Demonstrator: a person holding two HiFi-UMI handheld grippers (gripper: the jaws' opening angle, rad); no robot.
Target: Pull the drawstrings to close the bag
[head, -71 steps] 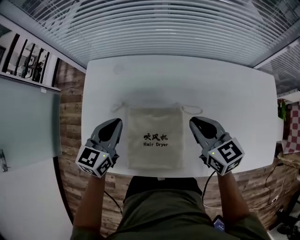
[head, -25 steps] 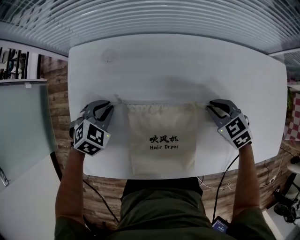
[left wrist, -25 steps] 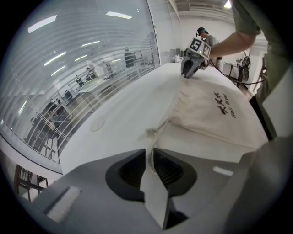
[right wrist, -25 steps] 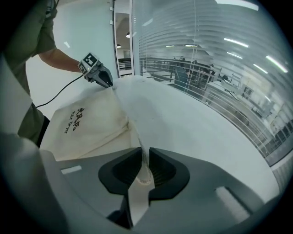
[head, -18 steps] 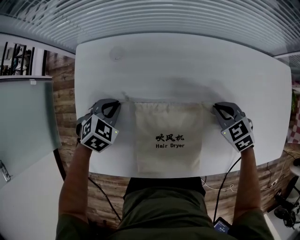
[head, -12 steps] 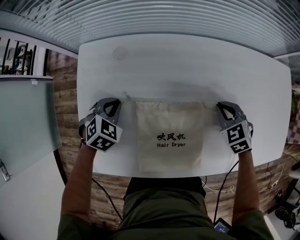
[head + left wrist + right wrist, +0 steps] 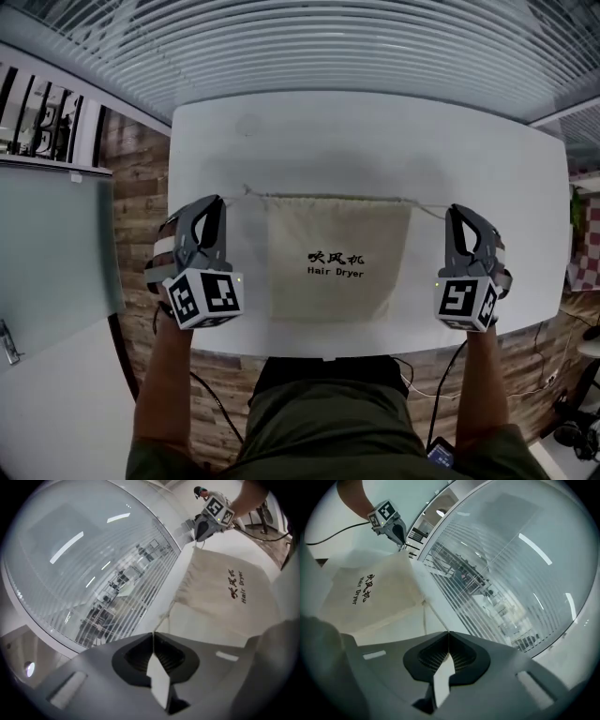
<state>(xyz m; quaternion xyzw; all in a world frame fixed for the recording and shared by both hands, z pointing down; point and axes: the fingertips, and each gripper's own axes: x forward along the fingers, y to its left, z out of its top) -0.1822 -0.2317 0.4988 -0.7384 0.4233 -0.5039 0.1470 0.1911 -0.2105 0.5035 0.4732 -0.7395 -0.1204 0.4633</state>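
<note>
Two grey handheld grippers flank the beige cloth bag (image 7: 336, 258) printed "Hair Dryer", which lies toward the white table's (image 7: 375, 141) 6 o'clock edge. At the bag's 9 o'clock the left gripper (image 7: 217, 200) pinches the thin left drawstring (image 7: 246, 194) between jaws pressed together. At 3 o'clock the right gripper (image 7: 457, 210) likewise pinches the right drawstring (image 7: 429, 208).

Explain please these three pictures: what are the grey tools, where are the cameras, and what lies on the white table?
A person holds a two-jaw gripper in each hand. One camera sits on the person's head, looking down; one rides on each gripper, looking along its jaws. On the white table lies a cloth bag printed "Hair Dryer". The left gripper is shut on the left drawstring, the right gripper on the right drawstring. Both cords look taut.
</note>
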